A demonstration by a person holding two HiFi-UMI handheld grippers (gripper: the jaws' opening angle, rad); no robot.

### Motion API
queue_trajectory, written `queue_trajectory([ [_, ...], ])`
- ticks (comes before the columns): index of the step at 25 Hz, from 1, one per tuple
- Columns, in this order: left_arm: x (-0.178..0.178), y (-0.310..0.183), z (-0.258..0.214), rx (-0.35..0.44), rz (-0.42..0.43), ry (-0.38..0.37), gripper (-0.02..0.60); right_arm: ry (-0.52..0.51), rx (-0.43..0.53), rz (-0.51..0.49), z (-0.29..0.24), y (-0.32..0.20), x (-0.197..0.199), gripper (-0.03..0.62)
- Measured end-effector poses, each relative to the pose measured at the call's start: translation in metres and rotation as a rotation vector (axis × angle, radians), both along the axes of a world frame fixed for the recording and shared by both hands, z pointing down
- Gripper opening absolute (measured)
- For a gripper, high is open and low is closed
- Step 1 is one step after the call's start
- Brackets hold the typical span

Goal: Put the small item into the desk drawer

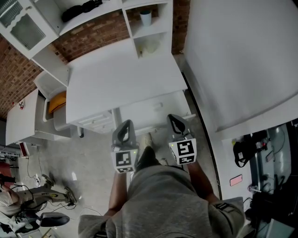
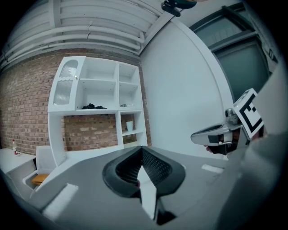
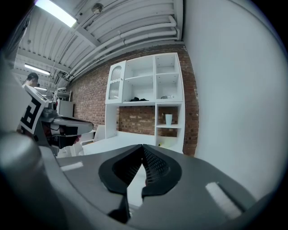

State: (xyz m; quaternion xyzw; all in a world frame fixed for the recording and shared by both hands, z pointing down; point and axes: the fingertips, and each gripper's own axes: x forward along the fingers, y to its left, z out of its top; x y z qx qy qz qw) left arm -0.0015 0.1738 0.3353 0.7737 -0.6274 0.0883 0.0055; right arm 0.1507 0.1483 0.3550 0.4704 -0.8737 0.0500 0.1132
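A white desk (image 1: 118, 76) stands in front of me, with a wide drawer front (image 1: 153, 111) and smaller drawer fronts (image 1: 95, 122) under its near edge. I cannot tell whether any drawer is pulled out. A pale cup (image 1: 145, 17) stands in a cubby of the shelf unit at the desk's back, and a small yellowish thing (image 1: 150, 46) lies in the cubby below it. My left gripper (image 1: 125, 124) and right gripper (image 1: 173, 118) hang side by side just short of the drawers. Both are shut with nothing between the jaws, as the left gripper view (image 2: 141, 149) and right gripper view (image 3: 143, 146) show.
A big white wall panel (image 1: 242, 60) runs along the right. At the left stands a low white cabinet (image 1: 28, 118) with an orange thing (image 1: 57, 101) in it. Black stuff (image 1: 84, 7) lies on an upper shelf. A person (image 1: 9, 200) and cables are on the floor at lower left.
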Motion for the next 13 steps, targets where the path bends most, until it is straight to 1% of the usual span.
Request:
queue_trajectory([
  [3, 0.000, 0.000, 0.001, 0.000, 0.004, -0.004, 0.012, 0.001, 0.002, 0.007, 0.002, 0.000, 0.002, 0.003],
  [8, 0.013, 0.011, 0.006, 0.009, 0.006, -0.009, 0.012, -0.004, 0.003, 0.002, 0.005, 0.011, 0.013, 0.003],
  [13, 0.009, 0.008, 0.010, -0.007, 0.008, -0.002, 0.012, 0.004, -0.004, 0.006, 0.010, 0.010, 0.010, 0.003],
])
